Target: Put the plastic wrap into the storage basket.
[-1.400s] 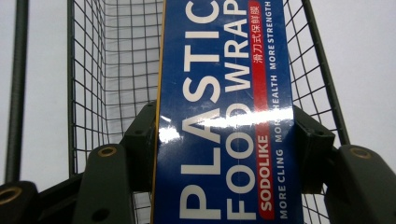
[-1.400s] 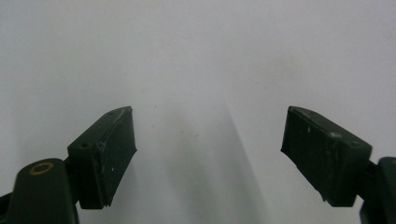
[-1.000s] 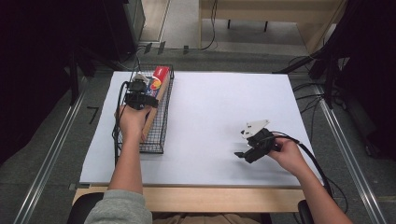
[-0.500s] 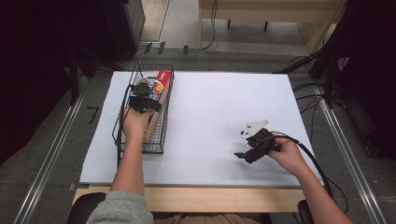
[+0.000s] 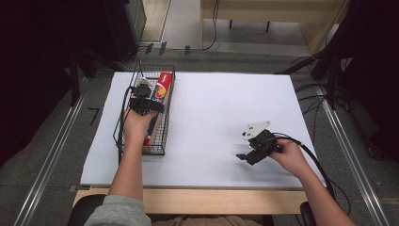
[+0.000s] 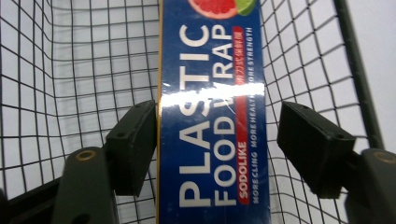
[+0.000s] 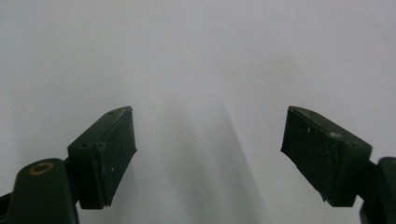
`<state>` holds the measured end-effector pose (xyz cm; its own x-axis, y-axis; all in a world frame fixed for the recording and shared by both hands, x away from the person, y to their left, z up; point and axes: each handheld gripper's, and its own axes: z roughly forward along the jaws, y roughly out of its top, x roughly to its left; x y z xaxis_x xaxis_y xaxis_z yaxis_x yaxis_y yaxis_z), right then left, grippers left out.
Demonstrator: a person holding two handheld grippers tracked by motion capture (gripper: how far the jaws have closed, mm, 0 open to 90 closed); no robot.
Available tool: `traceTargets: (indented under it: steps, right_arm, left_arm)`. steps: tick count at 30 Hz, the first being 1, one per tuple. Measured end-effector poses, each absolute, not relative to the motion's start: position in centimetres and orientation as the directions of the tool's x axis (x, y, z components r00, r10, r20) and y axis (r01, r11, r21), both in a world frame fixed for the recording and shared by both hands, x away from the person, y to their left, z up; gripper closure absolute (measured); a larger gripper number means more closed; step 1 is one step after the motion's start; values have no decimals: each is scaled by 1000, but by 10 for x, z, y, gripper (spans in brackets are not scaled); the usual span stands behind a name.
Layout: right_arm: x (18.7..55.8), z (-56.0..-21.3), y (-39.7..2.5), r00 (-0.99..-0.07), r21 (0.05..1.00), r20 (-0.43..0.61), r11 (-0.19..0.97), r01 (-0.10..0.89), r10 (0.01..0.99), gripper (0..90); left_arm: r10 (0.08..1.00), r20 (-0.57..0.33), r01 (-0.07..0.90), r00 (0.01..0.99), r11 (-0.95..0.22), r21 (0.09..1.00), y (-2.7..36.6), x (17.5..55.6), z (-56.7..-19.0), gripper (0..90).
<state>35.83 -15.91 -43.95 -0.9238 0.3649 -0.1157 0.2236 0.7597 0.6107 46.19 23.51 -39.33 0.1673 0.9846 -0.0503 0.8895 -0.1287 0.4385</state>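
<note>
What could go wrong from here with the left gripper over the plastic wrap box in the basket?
The left gripper is open astride the plastic food wrap box; one jaw looks against its edge, the other apart, so closing may push it sideways. The wire basket walls stand close by, so a jaw might catch the mesh. The box is long; gripped near one end, it may tip when lifted.

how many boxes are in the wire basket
1: a plastic food wrap box lying lengthwise in the wire basket at the table's left, between the open jaws of the left gripper. The hand may hide something beneath.
</note>
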Motion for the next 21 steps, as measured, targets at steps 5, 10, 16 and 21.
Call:
traceTargets:
  steps: [5, 10, 16, 21]
  right_arm:
    - [358, -439, -159, -923, 611, -113, 758, 227, 368, 182]
    - [357, -439, -158, -923, 621, -95, 747, 238, 373, 182]
    - [359, -437, -159, -914, 668, -49, 694, 270, 403, 182]
    - [358, -439, -157, -914, 652, -58, 709, 270, 401, 182]
  left_arm:
    - [981, -85, 872, 177, -116, 475, 240, 454, -380, 302]
    - [958, -130, 859, 255, -163, 486, 239, 445, -367, 300]
    - [923, -131, 823, 363, -251, 509, 233, 428, -355, 292]
    - [860, -154, 769, 487, -338, 542, 231, 412, -354, 296]
